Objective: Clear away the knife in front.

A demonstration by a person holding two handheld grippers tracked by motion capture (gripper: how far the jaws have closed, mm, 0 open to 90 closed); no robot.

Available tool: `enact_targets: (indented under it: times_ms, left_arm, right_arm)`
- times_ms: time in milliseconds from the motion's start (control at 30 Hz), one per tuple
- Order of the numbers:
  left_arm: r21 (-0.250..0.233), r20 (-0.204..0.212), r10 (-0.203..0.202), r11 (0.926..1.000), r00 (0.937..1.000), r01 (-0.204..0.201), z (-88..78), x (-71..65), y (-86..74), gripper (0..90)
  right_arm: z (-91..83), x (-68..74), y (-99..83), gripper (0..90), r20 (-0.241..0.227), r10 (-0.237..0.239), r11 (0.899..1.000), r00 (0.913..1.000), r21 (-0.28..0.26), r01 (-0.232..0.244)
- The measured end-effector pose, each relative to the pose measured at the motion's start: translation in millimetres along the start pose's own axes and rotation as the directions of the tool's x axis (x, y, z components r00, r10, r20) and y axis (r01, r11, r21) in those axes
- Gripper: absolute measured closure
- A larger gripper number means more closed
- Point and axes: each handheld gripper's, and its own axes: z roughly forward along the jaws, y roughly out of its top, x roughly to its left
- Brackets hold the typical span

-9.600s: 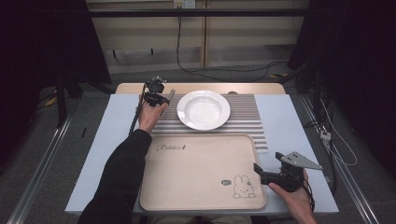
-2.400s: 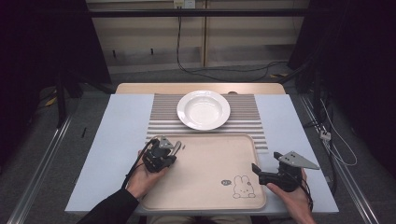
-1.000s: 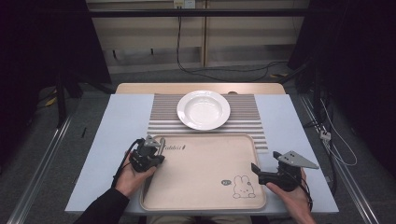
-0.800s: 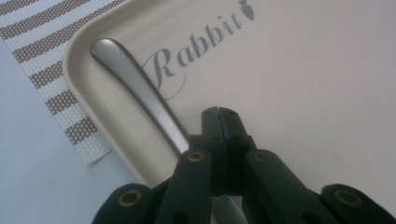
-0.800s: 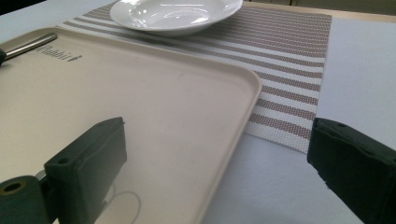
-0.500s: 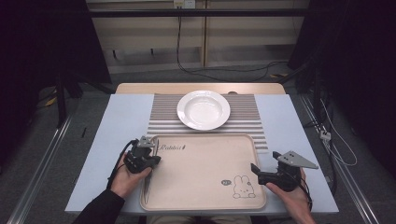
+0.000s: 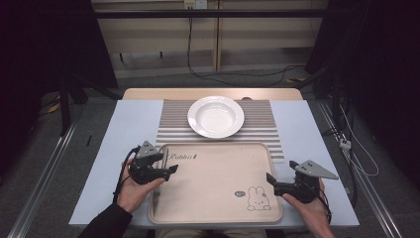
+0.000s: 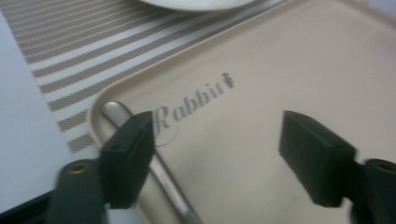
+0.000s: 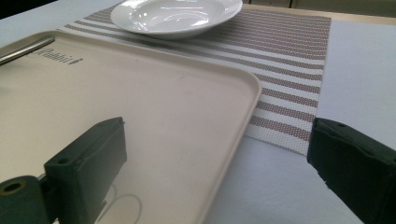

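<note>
The left gripper (image 7: 171, 170), jaws just opened, hovers over a metal utensil (image 8: 161, 179) lying free along the tray's (image 7: 218, 198) left edge. The right gripper (image 7: 271, 179), jaws apart, straddles the right rim.

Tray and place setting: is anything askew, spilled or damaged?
Nothing stands out. The tray sits square on the table, a metal utensil lies along its left edge by the open left gripper, and the plate is clean.

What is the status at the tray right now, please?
Left gripper just opened, utensil released on tray. Right gripper open astride tray's right rim. Nothing in the way.
</note>
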Motion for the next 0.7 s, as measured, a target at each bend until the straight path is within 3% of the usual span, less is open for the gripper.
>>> enact_targets:
  times_ms: [67, 133, 233, 367, 533, 700]
  left_arm:
    - [-0.004, 0.042, -0.049, 0.9988, 0.9979, 0.049, -3.1, 0.4, 0.3, 18.9]
    - [-0.016, 0.014, -0.027, 0.9995, 0.9995, 0.028, -7.3, -1.5, -0.4, 15.0]
    - [-0.039, 0.008, -0.022, 0.999, 0.9997, 0.022, -13.2, -1.1, -1.6, 9.3]
    - [-0.041, -0.022, 0.022, 0.9989, 0.9995, -0.023, -21.7, -1.1, -3.3, 6.4]
    - [-0.087, -0.052, 0.017, 0.996, 0.9985, -0.022, -33.6, 2.5, -5.5, 6.3]
    - [-0.078, -0.096, 0.024, 0.9965, 0.9951, -0.032, -41.9, 4.4, -8.0, 6.2]
  right_arm:
    - [-0.1, -0.3, 0.1, 4.7, 0.002, 0.0, 1.0, 1.0, -0.001, 0.0]
    - [-0.2, -1.0, 0.2, 4.7, 0.008, 0.003, 1.0, 1.0, -0.002, -0.003]
    - [-0.8, -1.1, 0.3, 4.7, 0.006, 0.005, 1.0, 1.0, -0.002, -0.005]
    - [-0.8, -1.1, 0.0, 4.7, 0.006, 0.004, 1.0, 1.0, -0.002, -0.004]
    - [-1.0, -1.0, -0.3, 4.6, 0.006, 0.009, 1.0, 0.9999, -0.003, -0.009]
    - [-2.0, -1.9, -1.0, 4.6, 0.011, 0.016, 1.0, 0.9998, -0.004, -0.016]
